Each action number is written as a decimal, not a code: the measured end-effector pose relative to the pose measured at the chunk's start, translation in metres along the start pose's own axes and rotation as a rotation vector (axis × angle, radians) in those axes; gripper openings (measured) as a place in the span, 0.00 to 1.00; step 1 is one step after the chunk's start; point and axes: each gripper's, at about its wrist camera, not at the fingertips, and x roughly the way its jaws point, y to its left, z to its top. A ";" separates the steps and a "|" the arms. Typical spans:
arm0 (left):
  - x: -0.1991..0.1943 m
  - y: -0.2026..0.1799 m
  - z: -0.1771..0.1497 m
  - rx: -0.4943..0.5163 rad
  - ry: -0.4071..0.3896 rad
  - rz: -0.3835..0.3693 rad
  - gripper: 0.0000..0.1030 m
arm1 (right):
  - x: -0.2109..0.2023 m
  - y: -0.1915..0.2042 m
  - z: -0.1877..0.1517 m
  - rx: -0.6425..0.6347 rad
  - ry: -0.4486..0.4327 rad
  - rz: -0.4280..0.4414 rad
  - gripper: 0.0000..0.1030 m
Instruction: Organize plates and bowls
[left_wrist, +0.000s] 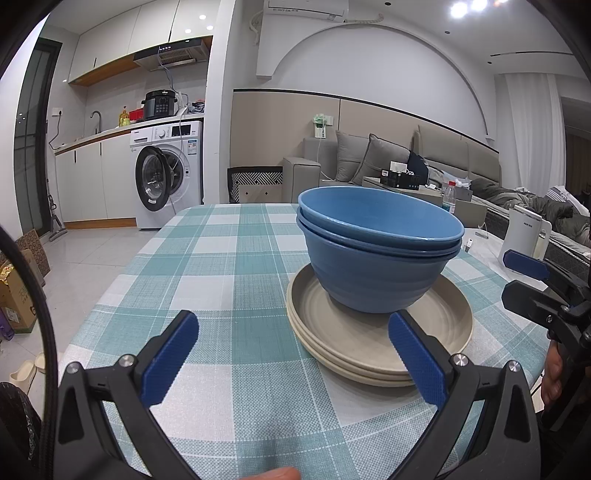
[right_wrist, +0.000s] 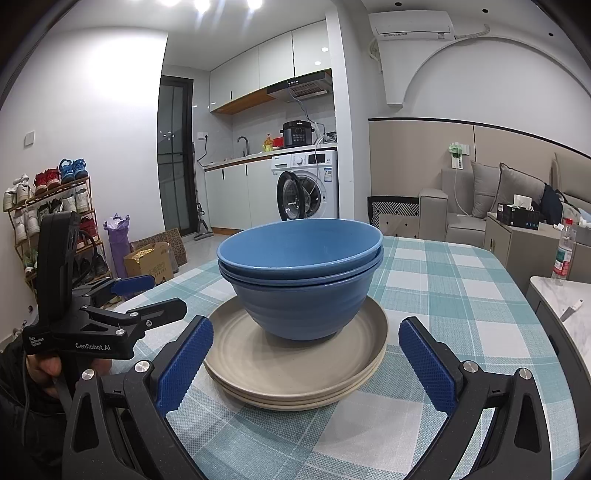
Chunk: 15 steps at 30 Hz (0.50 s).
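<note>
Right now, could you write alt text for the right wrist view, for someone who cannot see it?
Two nested blue bowls sit on a stack of beige plates on a teal checked tablecloth, framed by the open right claw. The left claw, also open and empty, hovers at the left, with a kitchen and washing machine behind.

1. Table (right_wrist: 461, 295) is covered edge to edge by a teal-and-white checked cloth (left_wrist: 221, 258), lying flat.
2. Only item directly on the cloth: a stack of beige plates (right_wrist: 295, 384), looks like three, count not certain from the rims.
3. In the right wrist view the stack sits near the front edge, about centre; far half of the cloth is bare.
4. Blue bowls (right_wrist: 301, 280) rest on the top plate, not touching the cloth.
</note>
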 end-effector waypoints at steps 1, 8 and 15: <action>0.000 0.000 0.000 -0.001 -0.001 0.000 1.00 | 0.000 0.000 0.000 0.001 0.001 0.000 0.99; 0.000 0.000 0.000 -0.002 -0.001 0.000 1.00 | 0.001 -0.001 0.000 0.000 0.002 0.000 0.99; 0.000 0.000 0.000 -0.001 -0.002 -0.001 1.00 | 0.001 -0.001 -0.001 -0.001 0.000 -0.001 0.99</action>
